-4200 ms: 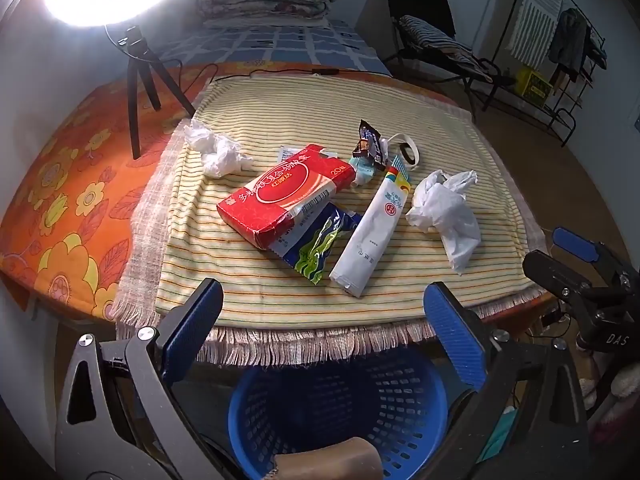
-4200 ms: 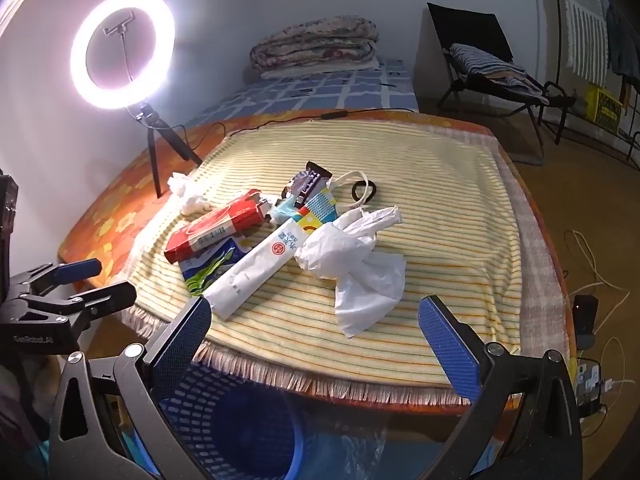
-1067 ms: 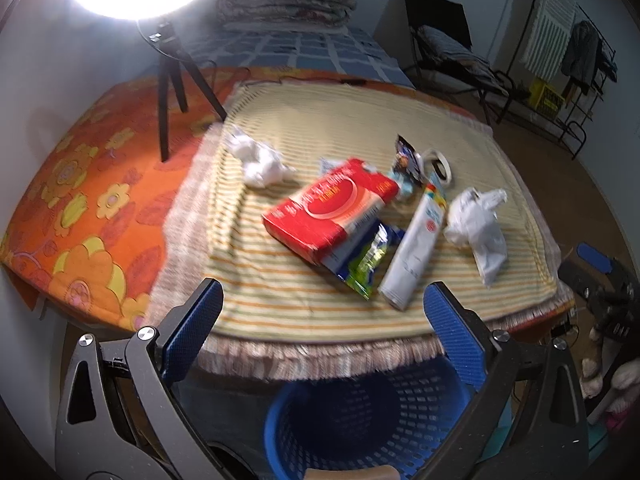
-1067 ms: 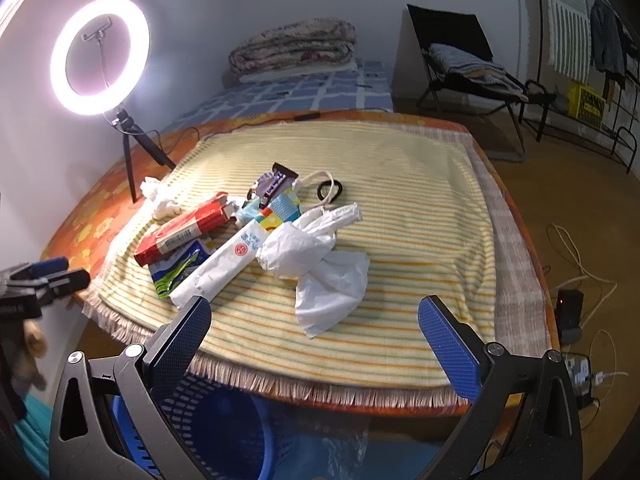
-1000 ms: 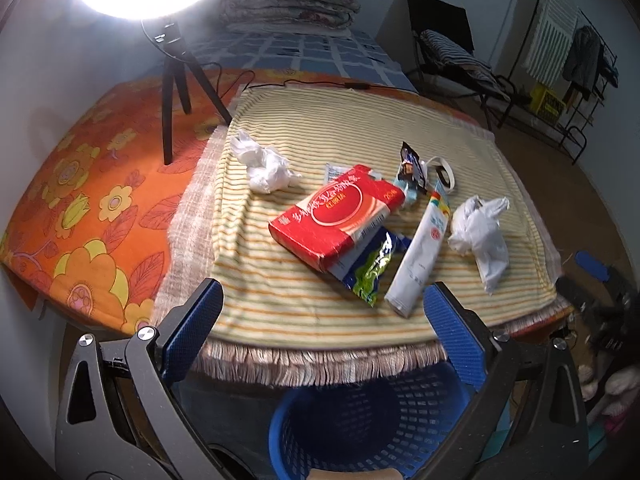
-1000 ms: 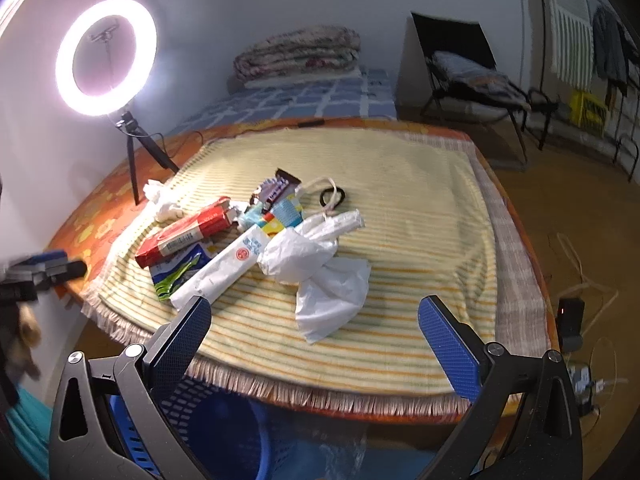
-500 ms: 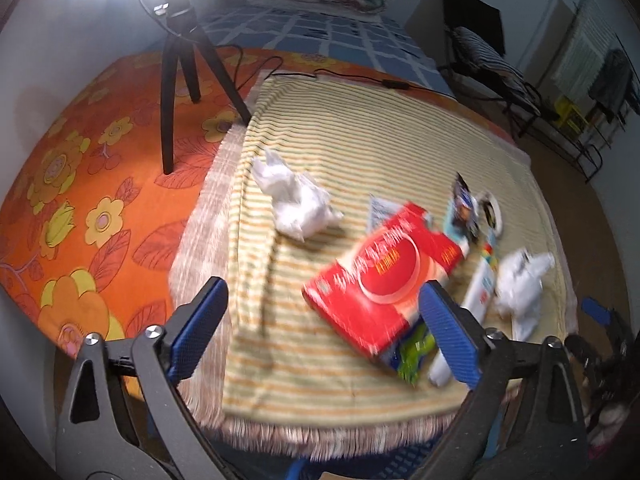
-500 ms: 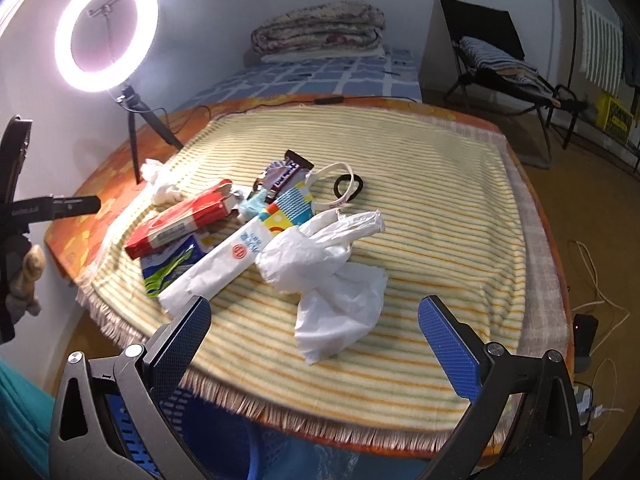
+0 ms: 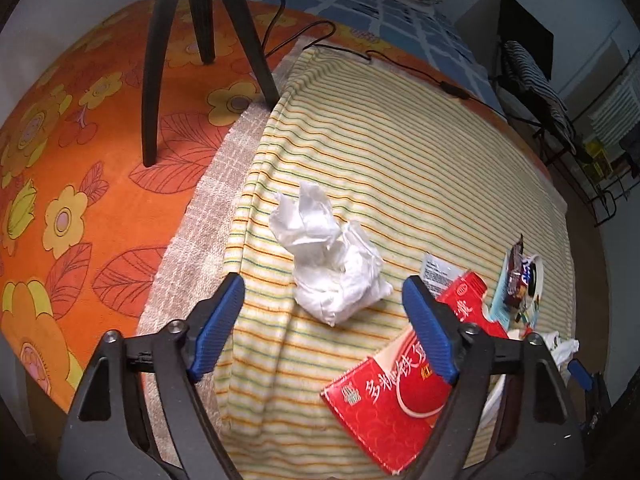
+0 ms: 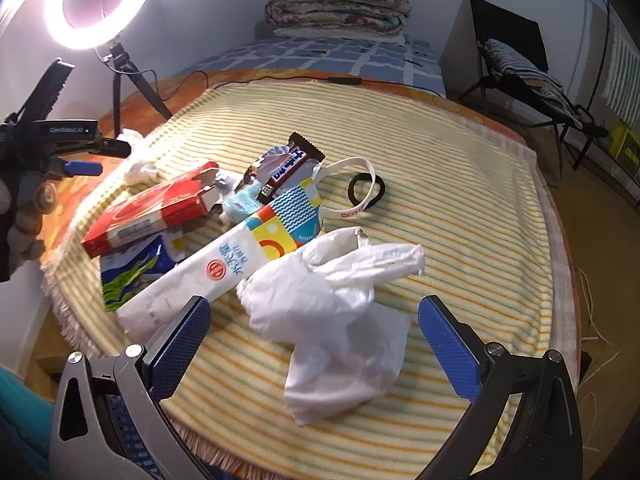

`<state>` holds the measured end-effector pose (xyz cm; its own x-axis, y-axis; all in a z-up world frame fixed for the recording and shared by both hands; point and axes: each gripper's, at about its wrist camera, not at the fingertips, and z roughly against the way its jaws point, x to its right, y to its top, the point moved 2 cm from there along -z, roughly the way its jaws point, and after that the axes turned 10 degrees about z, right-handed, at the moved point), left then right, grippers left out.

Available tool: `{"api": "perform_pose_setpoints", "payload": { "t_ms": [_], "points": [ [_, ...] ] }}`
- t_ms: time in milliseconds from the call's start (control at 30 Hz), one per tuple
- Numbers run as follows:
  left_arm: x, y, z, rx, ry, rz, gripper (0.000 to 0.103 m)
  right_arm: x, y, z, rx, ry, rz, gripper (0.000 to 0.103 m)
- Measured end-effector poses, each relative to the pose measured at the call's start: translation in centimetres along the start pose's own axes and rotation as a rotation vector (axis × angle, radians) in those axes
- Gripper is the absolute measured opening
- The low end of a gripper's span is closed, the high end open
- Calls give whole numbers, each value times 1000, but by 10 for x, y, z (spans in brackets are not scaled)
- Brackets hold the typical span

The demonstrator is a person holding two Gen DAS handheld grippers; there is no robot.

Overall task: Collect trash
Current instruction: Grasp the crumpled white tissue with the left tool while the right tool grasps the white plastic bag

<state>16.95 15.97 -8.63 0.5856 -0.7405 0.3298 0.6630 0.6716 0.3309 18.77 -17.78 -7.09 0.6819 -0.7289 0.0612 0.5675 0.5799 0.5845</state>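
Left wrist view. The left gripper (image 9: 323, 328) was released, its blue pads spread wide and grasping nothing. A crumpled white tissue (image 9: 330, 267) lay on the striped blanket (image 9: 400, 152) at twelve o'clock from the gripper, in line with the gap between the pads; whether the pads were level with it or short of it could not be told. At nine to eleven o'clock the orange floral cover (image 9: 72, 140) carried the black tripod legs (image 9: 208, 40). At three to five o'clock a red carton (image 9: 392, 396) lay flat, partly behind the right-hand pad. Beyond it, at two o'clock, sat a dark snack wrapper (image 9: 518, 276).

Right wrist view. The right gripper (image 10: 316, 340) was likewise released, fingers wide apart and empty. At nine o'clock of the frame the other gripper was seen side-on over the blanket's left edge. A heap of trash occupied the blanket from nine to twelve o'clock: the red carton, a blue and green wrapper (image 10: 132, 268) under its near end, and a long white packet (image 10: 224, 264) lying diagonally. A white plastic bag (image 10: 336, 312) lay at twelve o'clock between the pads, touching the packet. A white strap with a black ring (image 10: 366, 190) lay further back. The ring light (image 10: 100, 0) stood at eleven o'clock.
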Motion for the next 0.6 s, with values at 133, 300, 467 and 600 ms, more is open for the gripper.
{"api": "perform_pose_setpoints", "payload": {
  "t_ms": [133,300,467,600],
  "points": [
    [-1,7,-14,-26,-3,25,65,3,4,-9,-17,-4,-13,102],
    [-2,9,-26,-52,1,29,38,1,7,-19,-29,-13,-6,102],
    [-7,11,-19,-33,-8,41,31,-1,4,-27,-51,-6,0,102],
    [-9,12,-6,-6,-13,35,31,1,3,-24,-50,8,-9,88]
  ]
}}
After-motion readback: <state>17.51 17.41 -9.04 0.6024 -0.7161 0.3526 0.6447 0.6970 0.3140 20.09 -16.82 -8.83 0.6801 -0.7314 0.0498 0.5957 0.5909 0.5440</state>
